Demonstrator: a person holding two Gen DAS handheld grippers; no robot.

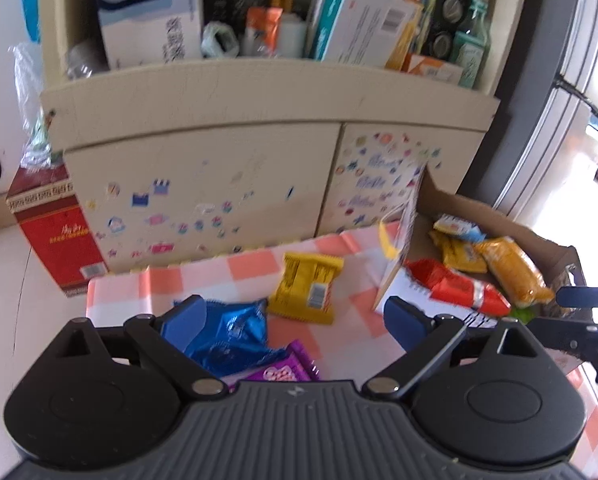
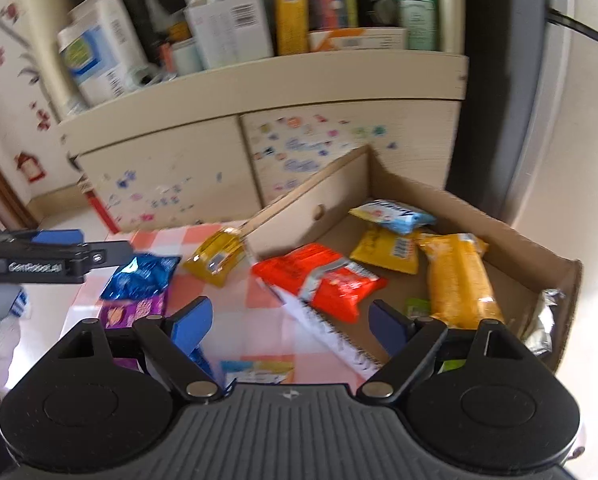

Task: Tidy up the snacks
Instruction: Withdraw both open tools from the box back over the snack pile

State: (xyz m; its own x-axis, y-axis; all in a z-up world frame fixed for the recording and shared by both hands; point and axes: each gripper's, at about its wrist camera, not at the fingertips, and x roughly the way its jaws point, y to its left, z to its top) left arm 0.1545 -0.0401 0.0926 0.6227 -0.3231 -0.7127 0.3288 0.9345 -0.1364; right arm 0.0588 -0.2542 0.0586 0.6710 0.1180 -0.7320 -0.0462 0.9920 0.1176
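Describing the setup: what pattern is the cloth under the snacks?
Pink-and-white checks on the cloth, clearest in the left wrist view.

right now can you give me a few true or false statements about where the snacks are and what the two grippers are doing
1. The red snack packet lies in the cardboard box. True.
2. The blue foil packet is in the box. False: it lies on the checked cloth, outside the box.
3. The left gripper is shut on the blue foil packet. False: its jaws stand wide open, holding nothing.
4. A yellow packet lies on the cloth beside the box. True.
5. The right gripper holds the red packet. False: its jaws are open and empty.
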